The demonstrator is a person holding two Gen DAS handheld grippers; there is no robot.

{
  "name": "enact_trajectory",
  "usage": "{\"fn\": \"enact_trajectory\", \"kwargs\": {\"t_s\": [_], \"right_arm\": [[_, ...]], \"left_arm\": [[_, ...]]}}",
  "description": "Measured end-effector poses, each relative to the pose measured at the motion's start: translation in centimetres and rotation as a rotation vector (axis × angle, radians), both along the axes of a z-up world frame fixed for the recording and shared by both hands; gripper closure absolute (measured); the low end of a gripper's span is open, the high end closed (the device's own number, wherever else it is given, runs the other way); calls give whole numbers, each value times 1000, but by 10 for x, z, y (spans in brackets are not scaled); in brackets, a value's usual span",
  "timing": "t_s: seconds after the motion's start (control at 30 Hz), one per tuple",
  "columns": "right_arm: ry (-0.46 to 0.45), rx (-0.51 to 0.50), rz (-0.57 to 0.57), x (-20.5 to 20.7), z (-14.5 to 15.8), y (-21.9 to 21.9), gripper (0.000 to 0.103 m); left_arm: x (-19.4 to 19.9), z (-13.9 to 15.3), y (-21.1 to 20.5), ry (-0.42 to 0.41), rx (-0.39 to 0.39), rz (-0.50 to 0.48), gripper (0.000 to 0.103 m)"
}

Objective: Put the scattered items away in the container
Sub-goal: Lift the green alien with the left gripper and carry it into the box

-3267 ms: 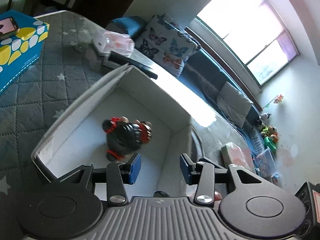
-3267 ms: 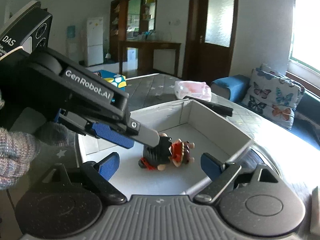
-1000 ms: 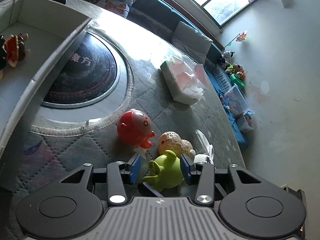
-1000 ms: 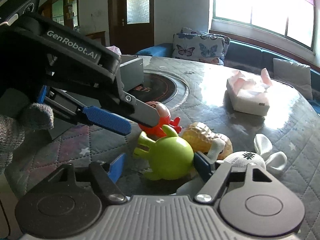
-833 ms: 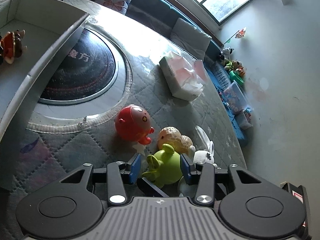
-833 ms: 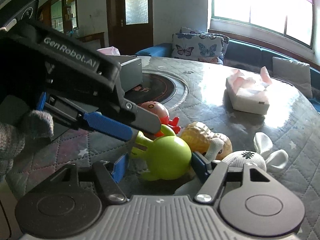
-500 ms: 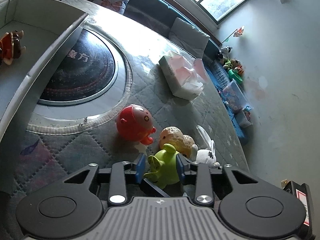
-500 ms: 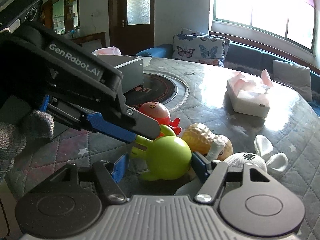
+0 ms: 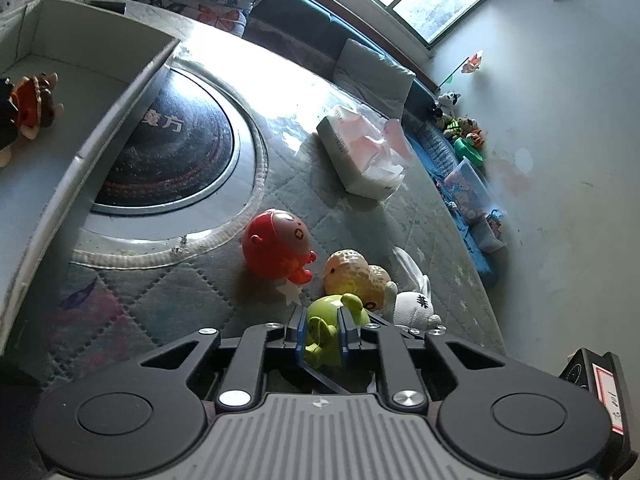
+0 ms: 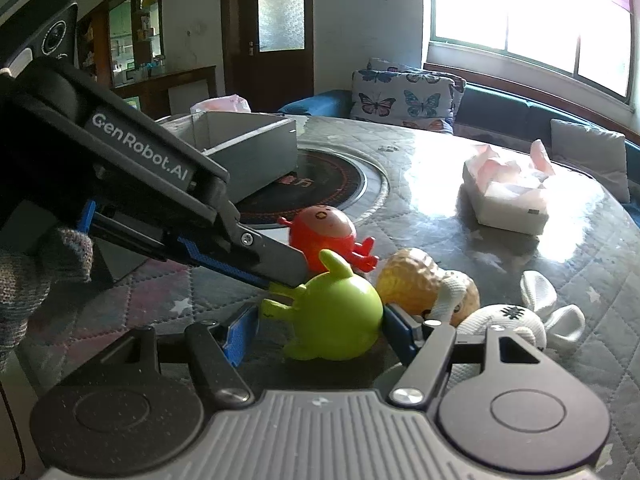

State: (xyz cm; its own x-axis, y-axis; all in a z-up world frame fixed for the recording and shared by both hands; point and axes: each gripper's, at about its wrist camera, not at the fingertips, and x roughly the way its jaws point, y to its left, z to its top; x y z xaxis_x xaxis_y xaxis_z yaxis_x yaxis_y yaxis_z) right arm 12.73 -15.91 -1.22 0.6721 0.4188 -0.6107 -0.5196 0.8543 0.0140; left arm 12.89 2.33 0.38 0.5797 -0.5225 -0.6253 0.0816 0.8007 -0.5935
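My left gripper [image 9: 322, 330] is shut on the green alien toy [image 9: 330, 330], pinching its side limbs; it also shows in the right wrist view [image 10: 336, 316], where the left gripper's fingers [image 10: 276, 266] reach it from the left. My right gripper [image 10: 318, 334] is open, its blue pads on either side of the green toy. A red octopus toy [image 9: 278, 244], a peanut toy [image 9: 354, 272] and a white bunny toy [image 9: 416, 306] lie beside it. The grey box [image 9: 96, 120] at the left holds a dark doll [image 9: 28, 100].
A tissue pack [image 9: 360, 160] lies further back on the quilted table. A round black hotplate [image 9: 176, 148] is set in the table next to the box. A sofa with butterfly cushions [image 10: 404, 98] stands behind.
My left gripper left the box, moved to the toy group and closed its fingers on the green alien toy. My right gripper has stayed open around the same toy.
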Motion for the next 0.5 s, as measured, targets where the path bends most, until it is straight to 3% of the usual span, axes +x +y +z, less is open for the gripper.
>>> {"fn": "enact_trajectory", "kwargs": {"t_s": [0.23, 0.5], "right_arm": [[-32, 13, 41, -7, 13, 11, 34], [-123, 59, 163, -4, 49, 54, 34]], "left_arm": [[-17, 19, 17, -41, -6, 37, 89], [-41, 61, 63, -149, 19, 146, 89]]}}
